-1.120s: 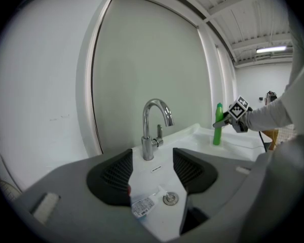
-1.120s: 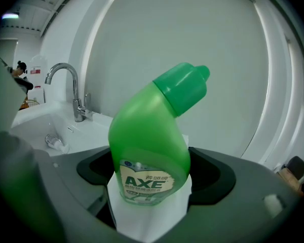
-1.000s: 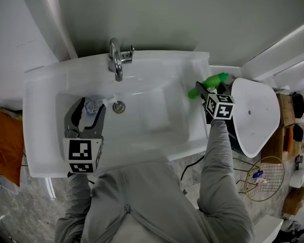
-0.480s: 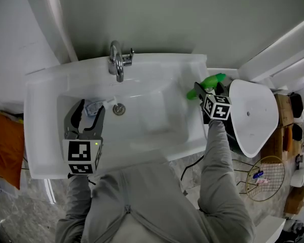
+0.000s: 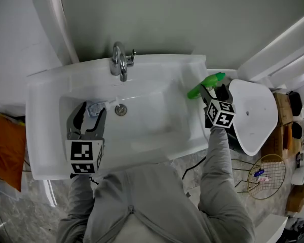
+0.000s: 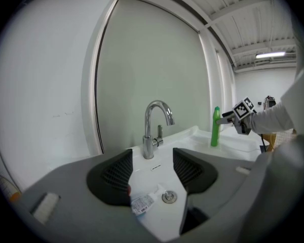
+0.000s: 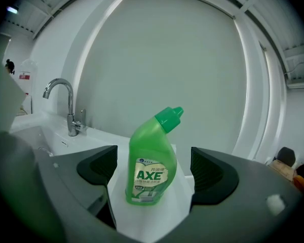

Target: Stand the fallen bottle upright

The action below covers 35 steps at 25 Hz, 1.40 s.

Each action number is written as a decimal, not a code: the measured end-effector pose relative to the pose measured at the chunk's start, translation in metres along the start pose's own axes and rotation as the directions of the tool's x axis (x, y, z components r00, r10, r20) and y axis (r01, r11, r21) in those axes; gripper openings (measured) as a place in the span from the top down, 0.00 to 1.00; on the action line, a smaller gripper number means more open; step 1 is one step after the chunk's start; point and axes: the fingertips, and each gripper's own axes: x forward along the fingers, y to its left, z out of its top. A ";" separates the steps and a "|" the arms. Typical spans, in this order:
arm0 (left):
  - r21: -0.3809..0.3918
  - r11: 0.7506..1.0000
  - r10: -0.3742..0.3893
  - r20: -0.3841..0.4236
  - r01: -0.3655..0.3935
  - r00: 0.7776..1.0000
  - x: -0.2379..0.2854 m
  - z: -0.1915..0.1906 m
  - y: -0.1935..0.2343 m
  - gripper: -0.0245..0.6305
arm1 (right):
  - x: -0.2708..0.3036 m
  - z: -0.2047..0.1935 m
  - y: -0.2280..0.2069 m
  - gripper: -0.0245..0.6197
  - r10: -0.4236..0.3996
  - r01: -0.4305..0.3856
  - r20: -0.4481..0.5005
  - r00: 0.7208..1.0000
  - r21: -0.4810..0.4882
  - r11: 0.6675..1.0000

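Note:
The green bottle [image 5: 206, 83] stands upright on the right ledge of the white sink [image 5: 45, 85], its angled cap pointing right in the right gripper view [image 7: 151, 166]. My right gripper [image 5: 213, 91] is open just in front of it; both jaws stand apart from the bottle's sides, touching nothing. The left gripper view shows the bottle [image 6: 215, 128] far off on the ledge. My left gripper [image 5: 91, 110] hangs open over the basin, nothing between its jaws. Below it a small white tube [image 6: 142, 202] lies beside the drain [image 6: 168, 197].
A chrome faucet [image 5: 120, 65] rises at the back of the basin. A white toilet lid [image 5: 251, 115] sits right of the sink, close to my right arm. An orange cloth [image 5: 7, 146] hangs at far left and a wire basket [image 5: 266, 178] stands on the floor at right.
My right gripper has drawn back a little toward me, away from the green bottle, which stays standing. The left gripper has not moved.

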 end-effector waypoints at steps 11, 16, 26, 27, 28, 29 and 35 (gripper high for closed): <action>0.238 0.969 -0.010 -0.235 0.068 0.972 0.031 -0.064 0.003 0.55 | -0.069 -0.018 0.077 0.30 0.102 -0.102 0.041 0.994 -0.003 0.995; 0.478 0.847 -0.019 -0.409 0.232 0.912 0.075 -0.119 -0.013 0.52 | -0.090 -0.030 0.123 0.30 0.184 -0.184 0.034 0.982 -0.005 0.983; 0.654 0.561 0.050 -0.638 0.507 0.768 0.131 -0.209 -0.014 0.49 | -0.120 -0.060 0.160 0.30 0.201 -0.202 -0.035 0.979 -0.043 0.978; 0.650 0.549 0.050 -0.653 0.525 0.756 0.135 -0.216 -0.013 0.49 | -0.122 -0.062 0.161 0.30 0.198 -0.199 -0.038 0.980 -0.036 0.979; 0.643 0.541 0.049 -0.668 0.542 0.742 0.139 -0.222 -0.013 0.49 | -0.123 -0.063 0.162 0.30 0.195 -0.196 -0.042 0.980 -0.030 0.980; 0.634 0.534 0.050 -0.685 0.559 0.727 0.142 -0.229 -0.012 0.47 | -0.125 -0.065 0.164 0.30 0.192 -0.194 -0.046 0.980 -0.026 0.981; 0.575 0.526 0.082 -0.768 0.627 0.636 0.155 -0.260 -0.008 0.44 | -0.134 -0.062 0.163 0.30 0.179 -0.178 -0.041 0.983 0.007 0.984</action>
